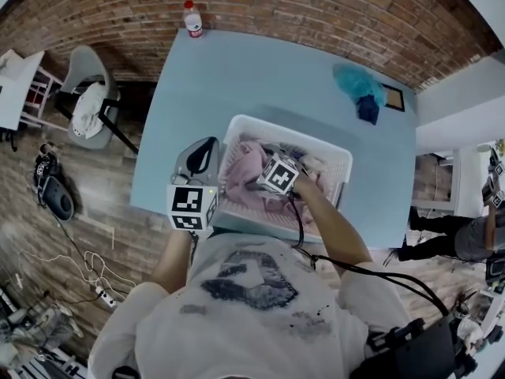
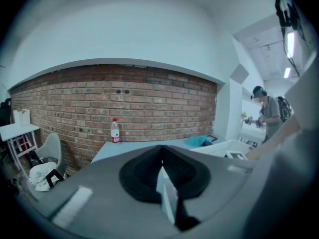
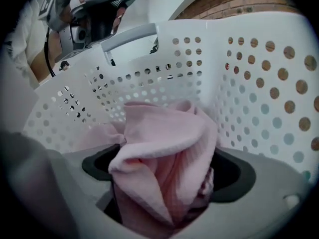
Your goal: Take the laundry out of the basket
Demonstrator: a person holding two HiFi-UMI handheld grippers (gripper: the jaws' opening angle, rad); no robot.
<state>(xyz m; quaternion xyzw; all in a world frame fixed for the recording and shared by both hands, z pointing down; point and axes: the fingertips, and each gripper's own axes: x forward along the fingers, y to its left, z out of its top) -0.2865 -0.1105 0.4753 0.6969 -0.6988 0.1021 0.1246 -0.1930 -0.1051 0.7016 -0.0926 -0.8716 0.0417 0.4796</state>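
We're early: right gripper clamped on a pink knit cloth inside the white perforated plastic basket mid-frame, left gripper closed on nothing at lower left, only a teal cloth out on the light-blue surface.

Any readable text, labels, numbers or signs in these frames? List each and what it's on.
No text can be read anywhere.
Bottle: red label, print too small to read.
Shirt print: dark graphic, no legible letters.
Left cube and right cube: black-and-white square markers, patterns only, no words or numbers.
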